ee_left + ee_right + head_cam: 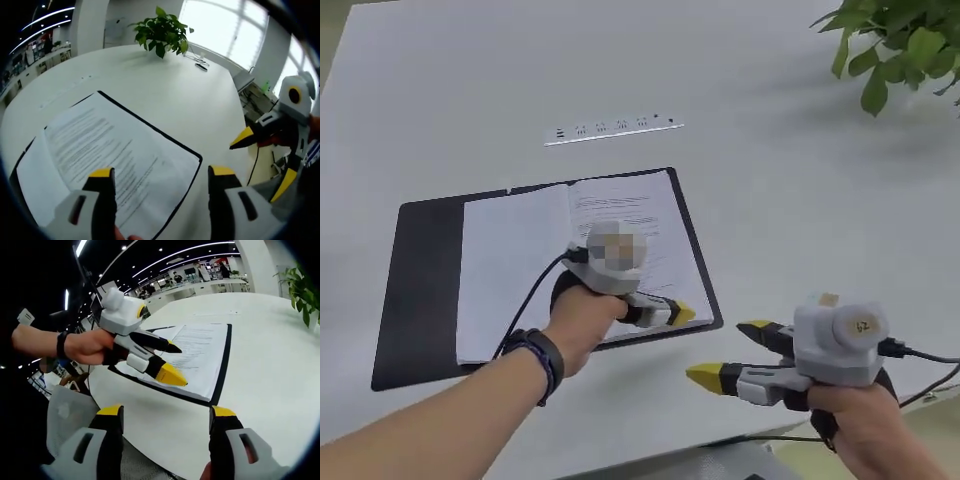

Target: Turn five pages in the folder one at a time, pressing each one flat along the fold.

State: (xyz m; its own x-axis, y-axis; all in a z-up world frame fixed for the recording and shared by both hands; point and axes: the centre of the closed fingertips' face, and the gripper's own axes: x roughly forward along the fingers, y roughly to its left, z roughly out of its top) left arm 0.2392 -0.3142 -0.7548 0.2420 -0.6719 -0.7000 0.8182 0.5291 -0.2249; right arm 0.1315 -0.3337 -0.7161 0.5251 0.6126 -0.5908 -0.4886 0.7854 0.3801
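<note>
Left gripper [670,310], jaws apart, sits over the near right corner of the open folder; whether it touches the paper I cannot tell. Right gripper [730,350], jaws also spread and holding nothing, hangs over the bare white table [770,150], just beside the folder's right edge and near the table's front rim. The flat black folder [420,290] lies open, with a white sheet [510,270] on its left and a printed white page [625,210] on its right. A green leafy plant [895,45] stands at the far right. Beyond the folder, a narrow socket strip [613,128] is set into the tabletop. A dark wristband [545,355] circles the left wrist.
</note>
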